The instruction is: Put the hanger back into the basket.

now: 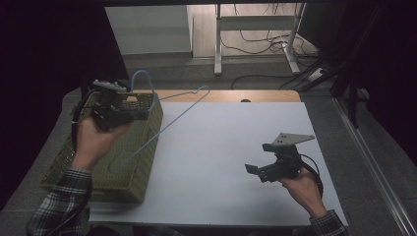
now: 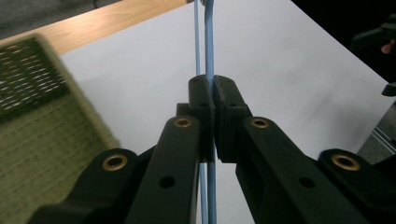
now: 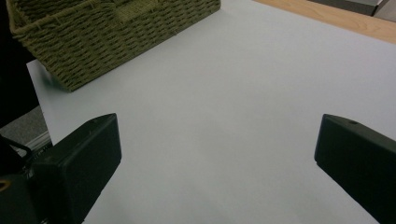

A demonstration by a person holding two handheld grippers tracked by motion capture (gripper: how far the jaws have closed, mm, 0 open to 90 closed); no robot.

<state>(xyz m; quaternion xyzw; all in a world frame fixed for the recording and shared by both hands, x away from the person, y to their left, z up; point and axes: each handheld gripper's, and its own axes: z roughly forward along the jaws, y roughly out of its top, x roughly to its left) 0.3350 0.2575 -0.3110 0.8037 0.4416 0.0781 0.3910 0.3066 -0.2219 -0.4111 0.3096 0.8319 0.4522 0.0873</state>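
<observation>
A light blue wire hanger (image 1: 164,125) hangs tilted over the right rim of a green woven basket (image 1: 125,172) at the table's left. My left gripper (image 1: 129,112) is above the basket, shut on the hanger's wire (image 2: 208,56), which runs up between the two closed pads. The hanger's hook end (image 1: 201,90) reaches toward the table's far edge. My right gripper (image 1: 258,158) hovers over the white sheet at the right, open, with nothing between its jaws. In the right gripper view the basket (image 3: 100,32) lies ahead at the upper left.
A white sheet (image 1: 221,147) covers most of the table, with a strip of bare wood (image 1: 255,95) along its far edge. Beyond the table stand a white desk frame (image 1: 255,39) and loose cables on the floor.
</observation>
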